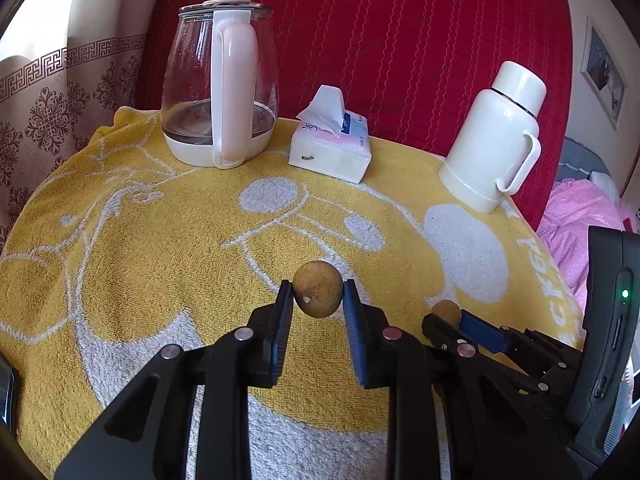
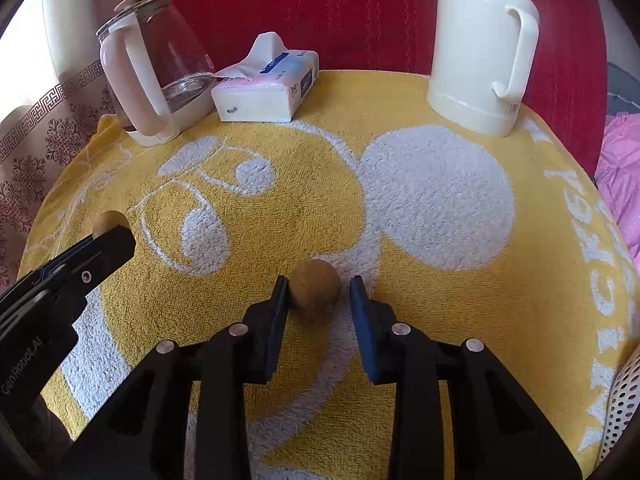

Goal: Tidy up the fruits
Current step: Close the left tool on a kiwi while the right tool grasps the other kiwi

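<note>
Your left tool grips one fruit; right tool brackets another fruit, not fully pinched. Close, then lift.

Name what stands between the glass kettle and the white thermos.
A tissue pack stands between the glass kettle and the white thermos, on the yellow towel; both wrist views show it.
</note>
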Demonstrator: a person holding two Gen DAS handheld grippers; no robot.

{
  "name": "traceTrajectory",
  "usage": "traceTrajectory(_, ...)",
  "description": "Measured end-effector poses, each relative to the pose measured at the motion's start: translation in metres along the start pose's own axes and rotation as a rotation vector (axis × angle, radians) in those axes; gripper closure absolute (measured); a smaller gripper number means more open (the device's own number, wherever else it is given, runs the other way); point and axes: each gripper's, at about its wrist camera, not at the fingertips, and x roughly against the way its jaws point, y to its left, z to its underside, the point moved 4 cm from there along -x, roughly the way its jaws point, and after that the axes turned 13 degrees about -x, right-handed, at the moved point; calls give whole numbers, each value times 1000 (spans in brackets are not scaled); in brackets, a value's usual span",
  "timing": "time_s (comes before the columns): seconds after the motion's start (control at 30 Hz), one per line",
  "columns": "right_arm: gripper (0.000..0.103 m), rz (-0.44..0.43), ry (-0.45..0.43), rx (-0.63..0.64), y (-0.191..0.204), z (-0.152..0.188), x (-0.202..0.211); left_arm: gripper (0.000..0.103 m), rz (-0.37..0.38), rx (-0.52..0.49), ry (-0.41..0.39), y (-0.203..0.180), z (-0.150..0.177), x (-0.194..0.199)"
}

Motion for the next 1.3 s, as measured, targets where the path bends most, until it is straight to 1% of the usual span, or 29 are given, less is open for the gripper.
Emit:
traceTrajectory(0.17, 72, -2, -3, -16, -7, 5, 7, 77, 1, -14, -1, -5, 0, 1)
traceTrajectory(0.3, 72, -10, 3, -23, -6, -1, 6, 77, 3, -8, -3, -4, 0, 2)
traceTrajectory(0.5, 68, 2, 1, -1, 2, -15, -4, 77, 12, 5, -1, -2, 0, 1)
traceTrajectory(0.57, 63, 11, 5, 4, 5, -17, -9, 77, 13, 5, 0, -2, 0, 1)
traceTrajectory(0.67, 63, 22, 14, 6, 6, -18, -17, 77, 16, 10, 3, -2, -1, 0)
traceTrajectory(0.8, 63, 34, 7, 30, 9, -17, -18, 77, 16, 11, 3, -1, -1, 0)
traceTrajectory(0.83, 65, 39, 7, 36, 9, -17, -17, 77, 17, 11, 5, -1, -1, 0)
traceTrajectory(0.87, 71, 42, 7, 40, 8, -16, -16, 77, 17, 10, 6, -1, -1, -1)
traceTrajectory(0.93, 76, 41, 7, 34, 6, -14, -11, 77, 18, 6, 5, -3, -1, 0)
traceTrajectory(1.3, 76, 9, -36, -38, -19, 4, 33, 77, 29, -40, -8, -18, 0, 5)
